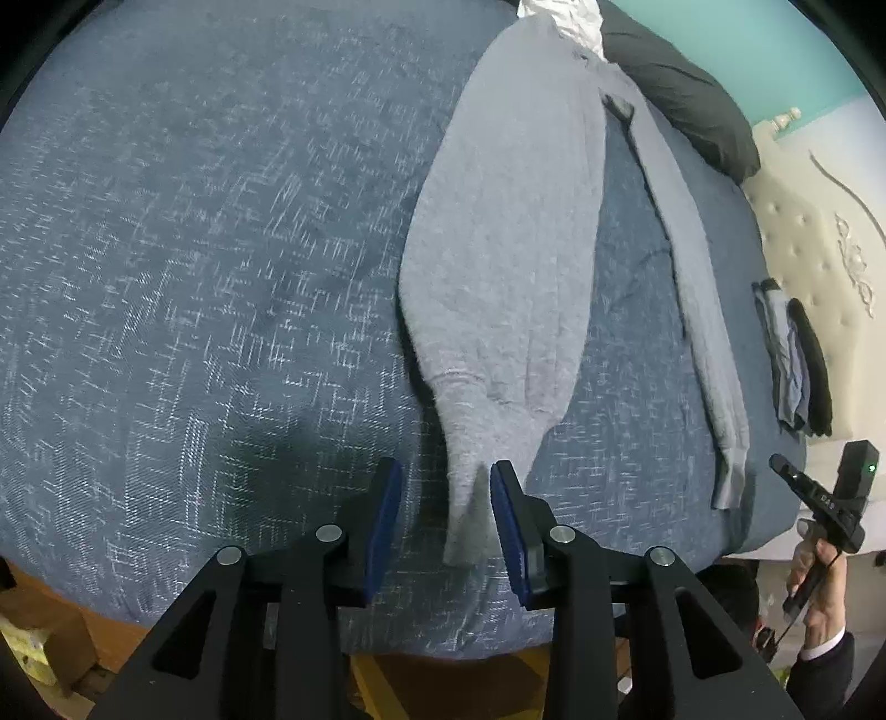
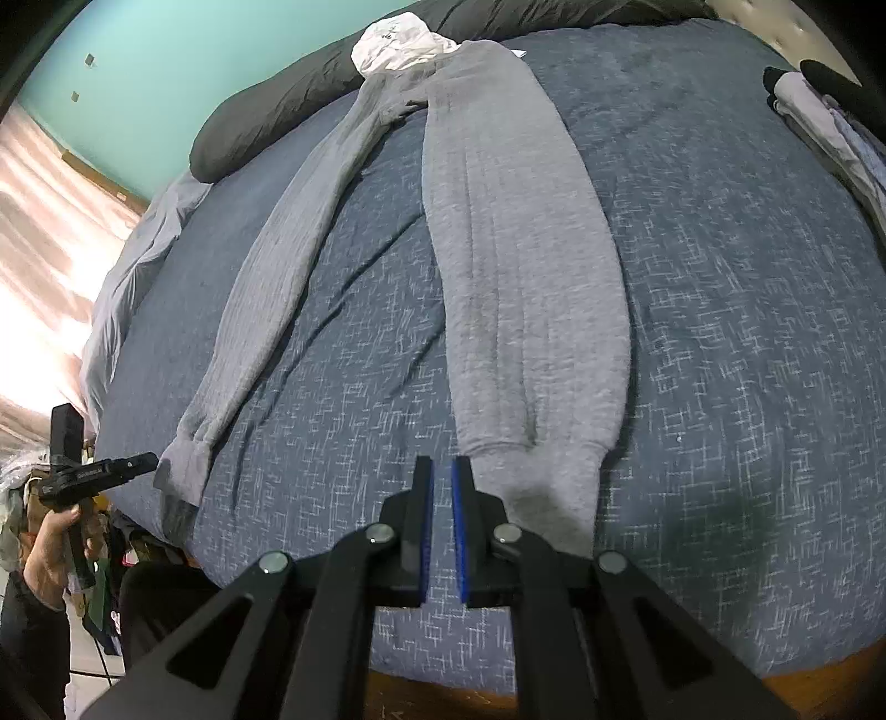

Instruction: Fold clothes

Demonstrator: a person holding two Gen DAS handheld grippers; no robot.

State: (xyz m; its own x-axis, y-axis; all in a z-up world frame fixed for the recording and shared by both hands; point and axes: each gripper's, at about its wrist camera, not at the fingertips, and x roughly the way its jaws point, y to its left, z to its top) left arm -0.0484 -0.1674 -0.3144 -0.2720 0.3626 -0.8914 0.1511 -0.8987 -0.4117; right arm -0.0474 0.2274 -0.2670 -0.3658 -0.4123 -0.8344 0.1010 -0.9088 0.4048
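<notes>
A pair of soft grey knit trousers (image 2: 520, 266) lies flat on the big blue bed cover with thin white scratchy lines (image 1: 194, 249). The two legs spread apart like a letter V. They join far away at the top, near a crumpled white cloth (image 2: 398, 47) and a long dark pillow (image 2: 288, 105). Each leg runs long and straight from that far end down to the near edge of the bed.

The left gripper (image 1: 446, 515) points down at the near end of one leg. Its blue pads (image 1: 506, 531) are spread apart, and the ribbed grey cuff (image 1: 468, 498) lies in the gap between them. The pads do not press on it. So this claw is right at the cuff and is the nearer one to it.

In the right wrist view, the right gripper (image 2: 441, 520) has its pads pressed almost together with nothing in them. The cuff of a leg lies just beside it, on its right side. The other leg lies well off to its left, with its own grey cuff (image 2: 185, 471) at the bed's edge.

I think the next move is to pinch a cuff and lift it toward the far end, along the leg's long line.
</notes>
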